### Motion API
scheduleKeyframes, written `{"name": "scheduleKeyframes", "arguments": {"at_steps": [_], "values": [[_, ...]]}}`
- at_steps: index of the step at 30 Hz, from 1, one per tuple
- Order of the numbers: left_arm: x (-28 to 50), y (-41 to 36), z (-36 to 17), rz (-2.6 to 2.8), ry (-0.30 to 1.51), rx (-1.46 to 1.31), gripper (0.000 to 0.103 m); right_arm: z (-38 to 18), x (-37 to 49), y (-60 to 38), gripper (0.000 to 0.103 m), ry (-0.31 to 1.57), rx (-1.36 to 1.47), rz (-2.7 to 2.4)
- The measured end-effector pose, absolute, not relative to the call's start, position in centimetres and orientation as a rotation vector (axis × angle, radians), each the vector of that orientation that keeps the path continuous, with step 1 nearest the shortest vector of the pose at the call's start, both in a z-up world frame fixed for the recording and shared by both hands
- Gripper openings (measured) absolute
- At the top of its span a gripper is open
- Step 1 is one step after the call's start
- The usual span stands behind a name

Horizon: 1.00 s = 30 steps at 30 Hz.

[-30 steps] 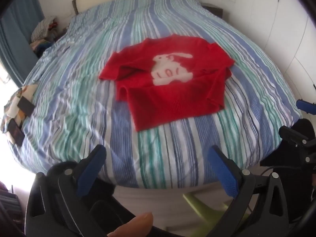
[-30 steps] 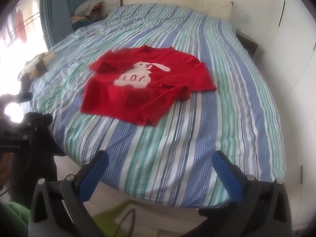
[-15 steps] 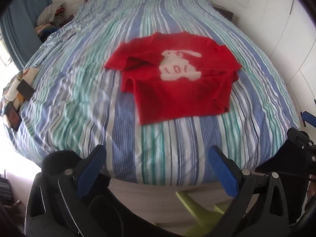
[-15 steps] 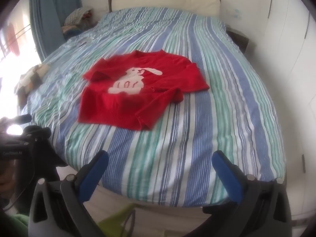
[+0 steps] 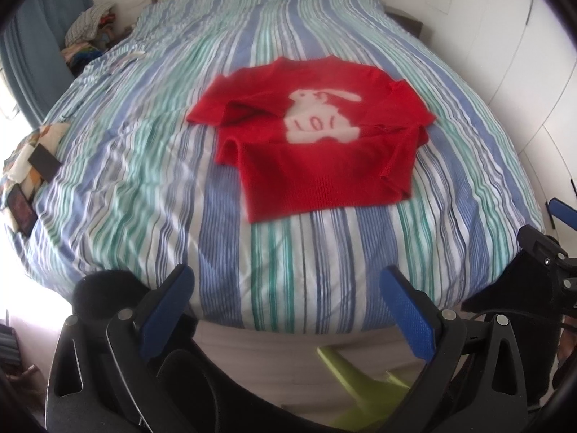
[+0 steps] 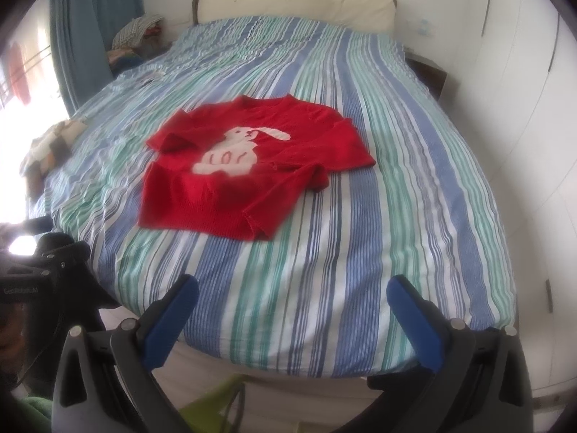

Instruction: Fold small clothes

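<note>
**Approach stage: both grippers short of the sweater, nothing grasped**

Your left gripper (image 5: 285,301) hangs off the foot of the bed (image 5: 151,166), fingers (image 5: 166,308) spread wide, nothing between them. Your right gripper (image 6: 294,310) sits the same way: fingers (image 6: 414,324) wide apart, empty, over the near edge of the striped bedcover.

The red sweater (image 5: 317,166) with the white rabbit motif (image 5: 321,117) lies about mid-bed, well apart from both grippers. From the left wrist view it is at 12 o'clock, slightly toward 1. From the right wrist view (image 6: 230,184) it is at about 11 o'clock. Neckline points to the headboard, hem faces you.

Lay of the garment: not flat. Both sleeves are already drawn in across the body. The left one (image 5: 230,108) bunches at 10 o'clock of the motif. The right one (image 5: 400,151) runs down along the side toward the hem, at 4 o'clock. Motion blur softens the knit edges, so exact fold lines are hard to read.

Judgement: folding proper has not begun with these grippers. This is the reach-in.

Next move, as I read it:
- Carry both grippers forward over the bedcover to the hem.
- Take the hem corners, one each, pinching knit only and not the cover beneath.
- Check the sleeves sit tidy before lifting the hem toward the neckline.

Lime-green stool leg (image 5: 360,379) below the bed edge; keep clear of it.
</note>
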<state>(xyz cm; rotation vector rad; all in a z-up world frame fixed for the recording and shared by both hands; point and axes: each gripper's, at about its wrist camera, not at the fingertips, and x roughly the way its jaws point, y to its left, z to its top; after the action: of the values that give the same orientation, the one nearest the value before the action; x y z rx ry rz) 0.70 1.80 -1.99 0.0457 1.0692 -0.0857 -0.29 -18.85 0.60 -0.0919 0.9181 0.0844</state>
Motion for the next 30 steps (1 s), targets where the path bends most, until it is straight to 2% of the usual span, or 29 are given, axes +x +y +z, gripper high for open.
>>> {"name": "scheduleKeyframes", "arguments": {"at_steps": [30], "values": [[-0.12, 1.64, -1.03, -0.081, 1.040, 0.049, 0.102, 1.17, -0.95, -18.16, 0.103, 0.886, -0.083, 0.082]]}}
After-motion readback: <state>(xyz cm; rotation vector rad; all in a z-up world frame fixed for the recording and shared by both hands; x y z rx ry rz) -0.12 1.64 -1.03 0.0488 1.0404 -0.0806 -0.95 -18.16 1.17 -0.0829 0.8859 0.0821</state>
